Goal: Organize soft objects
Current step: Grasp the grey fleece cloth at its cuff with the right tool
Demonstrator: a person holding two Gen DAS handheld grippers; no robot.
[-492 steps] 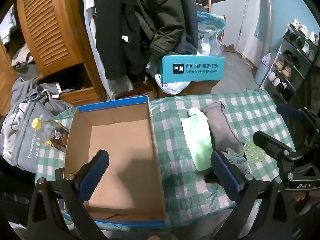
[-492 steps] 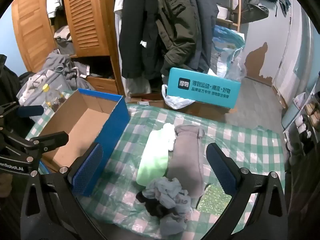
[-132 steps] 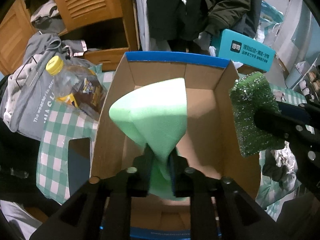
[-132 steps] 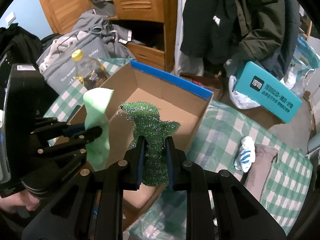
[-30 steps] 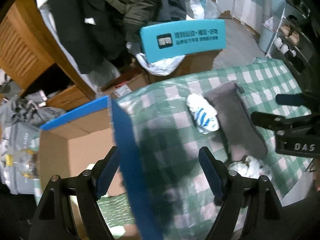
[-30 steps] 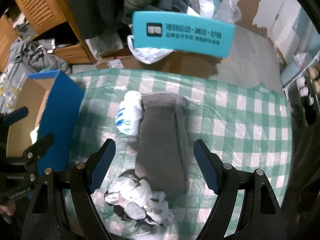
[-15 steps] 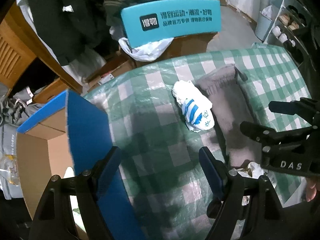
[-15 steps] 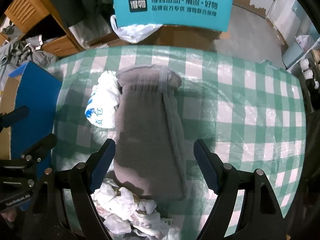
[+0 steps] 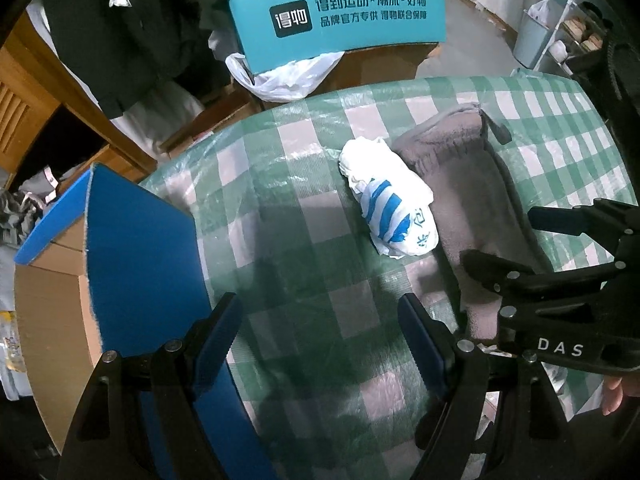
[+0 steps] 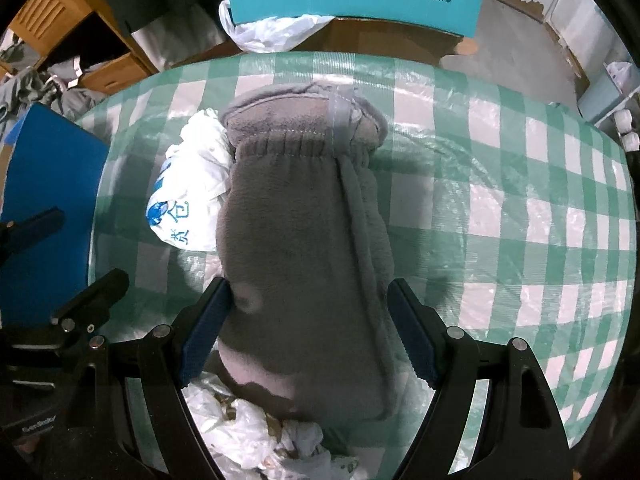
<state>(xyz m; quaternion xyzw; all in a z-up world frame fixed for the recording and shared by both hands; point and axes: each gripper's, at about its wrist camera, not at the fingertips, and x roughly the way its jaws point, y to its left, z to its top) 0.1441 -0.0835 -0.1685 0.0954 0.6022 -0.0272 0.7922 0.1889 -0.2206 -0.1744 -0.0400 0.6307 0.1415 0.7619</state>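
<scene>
The right gripper (image 10: 308,328), now emptied and spread wide, is lowered astride the grey fleece mitten (image 10: 304,240) mid-tablecloth. The left gripper (image 9: 320,328) is likewise released, near the cardboard box (image 9: 132,248). The crumpled plastic bag (image 9: 388,200) is approached next.

Matt fleece pouch (image 10: 304,240) lies on glossy plastic-covered tablecloth (image 10: 500,208).

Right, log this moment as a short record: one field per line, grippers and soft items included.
surface: green checked tablecloth
right gripper: open, jaws either side of the grey fleece item
left gripper: open, nothing between the jaws, over bare cloth
white and blue plastic bag: lying against the fleece item's left side
crumpled white plastic: at the fleece item's near end
blue cardboard box: left of the soft items, open top
</scene>
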